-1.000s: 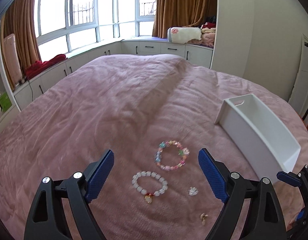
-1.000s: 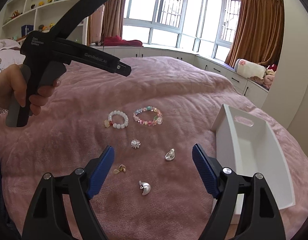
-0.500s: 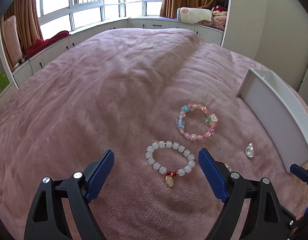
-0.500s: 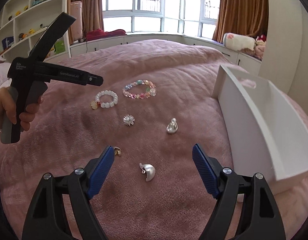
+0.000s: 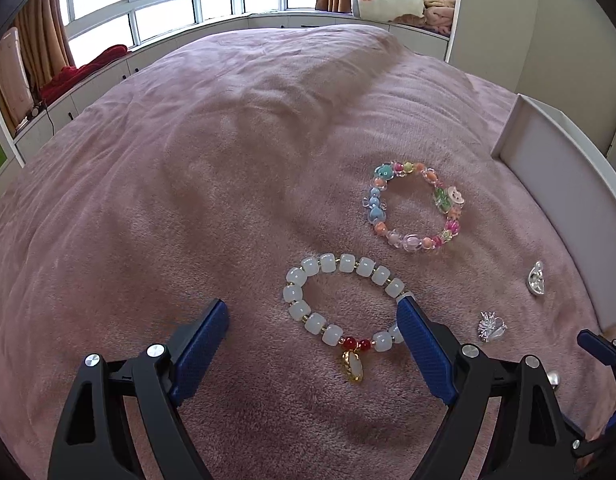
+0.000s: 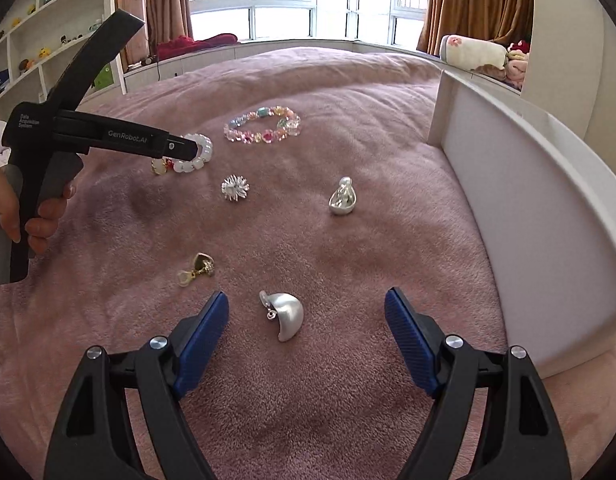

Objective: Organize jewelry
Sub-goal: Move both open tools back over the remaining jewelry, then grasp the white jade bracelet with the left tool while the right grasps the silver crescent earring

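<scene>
Jewelry lies on a pink blanket. A white bead bracelet [image 5: 340,300] with a gold charm lies between the open fingers of my left gripper [image 5: 314,316], its right side at the right pad. A multicolour bead bracelet [image 5: 414,206] lies beyond it. My right gripper [image 6: 308,308] is open, with a silver dome earring [image 6: 285,314] between its fingers. A silver spiky piece [image 6: 235,187], a silver drop earring [image 6: 342,198] and a gold earring [image 6: 197,268] lie further out. A white tray [image 6: 520,216] stands at the right.
The person's hand holds the left gripper's black handle [image 6: 47,168] at the left of the right wrist view. Window seats, cabinets and shelves ring the bed. The tray wall [image 5: 560,188] stands close to the right of the jewelry.
My left gripper has moved forward and down over the white bracelet. My right gripper has moved forward and down to the silver dome earring. Both stay open.
</scene>
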Tool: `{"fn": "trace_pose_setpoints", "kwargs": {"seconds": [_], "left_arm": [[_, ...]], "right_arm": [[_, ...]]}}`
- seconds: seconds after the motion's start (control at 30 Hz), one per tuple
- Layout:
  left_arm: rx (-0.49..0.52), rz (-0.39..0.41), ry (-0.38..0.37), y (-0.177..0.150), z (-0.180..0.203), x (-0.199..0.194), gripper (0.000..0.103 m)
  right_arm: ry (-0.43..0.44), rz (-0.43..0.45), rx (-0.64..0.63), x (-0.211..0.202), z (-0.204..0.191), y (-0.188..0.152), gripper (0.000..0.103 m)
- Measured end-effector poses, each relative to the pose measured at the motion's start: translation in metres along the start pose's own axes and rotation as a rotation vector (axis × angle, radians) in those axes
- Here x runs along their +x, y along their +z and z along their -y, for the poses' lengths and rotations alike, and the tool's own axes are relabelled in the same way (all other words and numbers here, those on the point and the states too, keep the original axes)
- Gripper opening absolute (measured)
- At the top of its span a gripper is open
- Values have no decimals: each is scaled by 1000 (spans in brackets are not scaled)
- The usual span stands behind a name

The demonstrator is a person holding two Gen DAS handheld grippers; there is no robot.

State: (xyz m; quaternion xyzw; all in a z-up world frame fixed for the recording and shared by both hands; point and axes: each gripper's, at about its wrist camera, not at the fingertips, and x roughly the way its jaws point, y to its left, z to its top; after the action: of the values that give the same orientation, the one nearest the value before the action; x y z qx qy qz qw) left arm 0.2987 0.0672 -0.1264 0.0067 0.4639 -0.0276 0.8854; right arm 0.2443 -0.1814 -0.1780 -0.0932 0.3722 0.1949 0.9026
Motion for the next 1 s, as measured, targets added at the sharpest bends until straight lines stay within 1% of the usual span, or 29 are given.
{"fn": "trace_pose_setpoints", "kwargs": {"seconds": [0.17,0.2,0.23,0.3,0.33,0.37,0.43,0.47,0.53,0.6,0.67,0.77,0.83,0.87,1.0], "left_arm": [[-10,-1,-11,-3,-3,5,87],[-12,2,-12,-4,-3,6,84],[-13,2,-12,-5,-4,6,79],[-17,0,-13,-7,-6,7,78],[-20,5,-20,-8,-8,6,76],[-22,7,-23,-9,-9,6,75],[-28,7,-23,-9,-12,5,67],[-32,5,-24,-10,-14,5,66],[-36,4,-28,-10,-17,5,59],[-35,-1,-32,-11,-18,4,55],[-24,-10,-26,-11,-16,3,52],[-5,-23,-17,-11,-11,2,43],[6,-29,-21,-10,-7,1,32],[10,-32,-18,-10,-5,1,31],[12,-47,-8,-8,0,2,19]], "right_arm": [[-27,-19,-5,10,-3,-4,78],[-28,-21,-8,11,-4,-4,77],[-29,-22,-12,12,-4,-4,75],[-16,-22,-13,11,-5,-5,66],[-13,-24,-12,11,-5,-5,64],[-9,-23,-13,10,-6,-6,59],[9,-27,-12,10,-6,-6,53],[12,-29,-10,11,-6,-6,48],[24,-37,1,12,-6,-6,44],[38,-40,13,12,-5,-5,37],[57,-42,24,11,-3,-6,32],[79,-46,40,9,-3,-7,23],[86,-44,48,7,-3,-9,21],[92,-42,54,6,-2,-9,19],[110,-36,72,2,0,-11,19]]}}
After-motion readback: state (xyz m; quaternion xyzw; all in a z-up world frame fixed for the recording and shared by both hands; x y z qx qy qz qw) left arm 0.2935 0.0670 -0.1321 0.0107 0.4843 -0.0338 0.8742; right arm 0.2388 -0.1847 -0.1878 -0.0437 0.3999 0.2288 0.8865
